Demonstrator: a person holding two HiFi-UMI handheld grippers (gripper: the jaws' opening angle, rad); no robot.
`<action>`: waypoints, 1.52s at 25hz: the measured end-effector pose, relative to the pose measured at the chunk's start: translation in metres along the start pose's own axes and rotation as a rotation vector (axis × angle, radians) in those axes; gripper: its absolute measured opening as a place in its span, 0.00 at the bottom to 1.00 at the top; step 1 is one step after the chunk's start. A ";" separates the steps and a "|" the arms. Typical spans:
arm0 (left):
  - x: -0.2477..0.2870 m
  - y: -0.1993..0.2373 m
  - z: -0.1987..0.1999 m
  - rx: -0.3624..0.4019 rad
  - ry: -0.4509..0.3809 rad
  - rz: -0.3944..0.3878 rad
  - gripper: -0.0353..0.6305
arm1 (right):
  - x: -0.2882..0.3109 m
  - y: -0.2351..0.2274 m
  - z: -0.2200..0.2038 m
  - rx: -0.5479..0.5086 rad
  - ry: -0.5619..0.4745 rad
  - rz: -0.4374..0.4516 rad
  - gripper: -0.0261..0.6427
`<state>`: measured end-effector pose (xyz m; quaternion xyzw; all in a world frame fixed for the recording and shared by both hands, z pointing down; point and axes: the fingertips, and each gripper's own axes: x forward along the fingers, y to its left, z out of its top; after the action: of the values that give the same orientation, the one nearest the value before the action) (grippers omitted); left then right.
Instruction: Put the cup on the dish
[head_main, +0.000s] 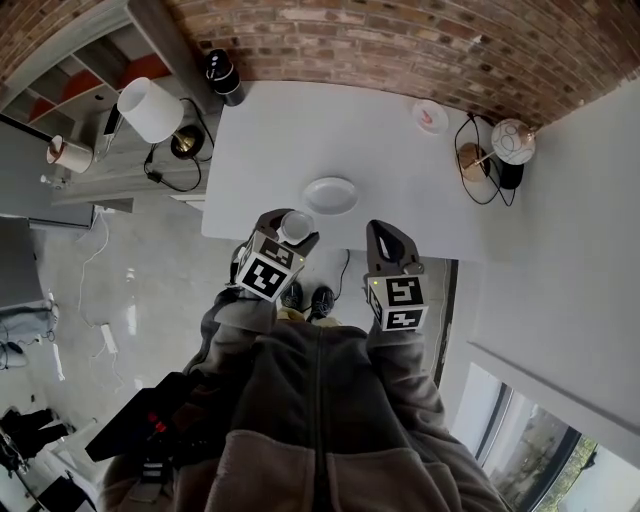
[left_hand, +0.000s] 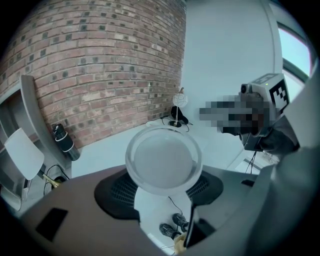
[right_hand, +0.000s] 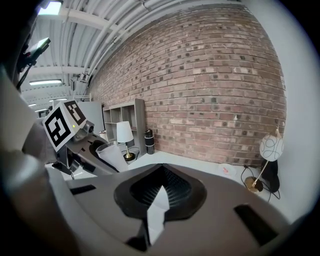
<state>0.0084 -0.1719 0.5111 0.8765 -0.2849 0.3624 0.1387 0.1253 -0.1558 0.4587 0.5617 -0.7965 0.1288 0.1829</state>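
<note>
Currently gripping the white cup with the left gripper, jaws clamped on its sides. Holding it just short of the white dish, on the near side and slightly left, not touching. Hovering with the right gripper to the dish's near right, jaws drawn almost together on nothing. Beyond the dish on the white table: a small pink-marked saucer far right, a black bottle far left.

Left claw holding cup, dish beyond
</note>
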 end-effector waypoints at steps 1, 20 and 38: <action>0.001 0.001 -0.001 -0.001 -0.001 -0.003 0.44 | 0.003 0.002 -0.003 -0.001 0.009 0.006 0.04; 0.024 -0.004 -0.044 -0.016 0.052 -0.020 0.44 | 0.034 0.033 -0.093 0.012 0.213 0.085 0.04; 0.076 -0.007 -0.088 -0.047 0.136 -0.035 0.44 | 0.049 0.042 -0.165 0.081 0.310 0.113 0.04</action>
<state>0.0072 -0.1572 0.6270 0.8512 -0.2679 0.4119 0.1845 0.0952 -0.1156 0.6291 0.4964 -0.7832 0.2557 0.2734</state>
